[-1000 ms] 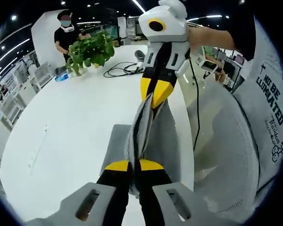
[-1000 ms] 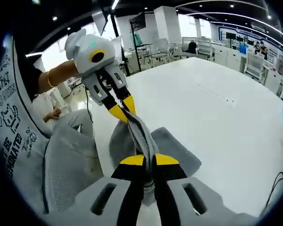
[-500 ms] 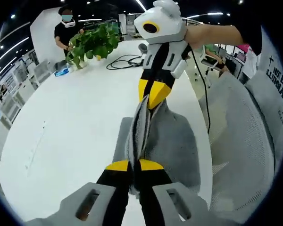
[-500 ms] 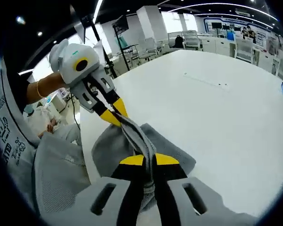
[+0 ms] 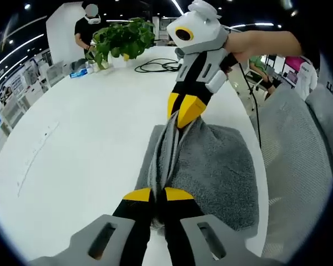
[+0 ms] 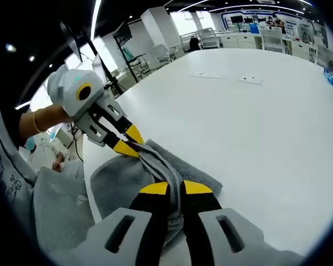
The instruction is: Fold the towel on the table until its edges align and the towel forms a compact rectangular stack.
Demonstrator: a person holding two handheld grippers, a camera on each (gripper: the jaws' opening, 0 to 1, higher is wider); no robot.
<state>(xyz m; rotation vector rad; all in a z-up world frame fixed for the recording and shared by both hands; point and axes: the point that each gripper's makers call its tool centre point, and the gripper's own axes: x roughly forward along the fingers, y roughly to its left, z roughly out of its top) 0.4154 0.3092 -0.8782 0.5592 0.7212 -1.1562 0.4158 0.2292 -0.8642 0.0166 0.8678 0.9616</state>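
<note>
Left gripper view: both claws pinch grey towel (image 5: 216, 166) edge over table (image 5: 83, 133).

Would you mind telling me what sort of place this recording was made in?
Most likely an open-plan office or lab: a large white table with a potted plant and cables, mesh office chairs, and rows of desks under strip ceiling lights.
</note>
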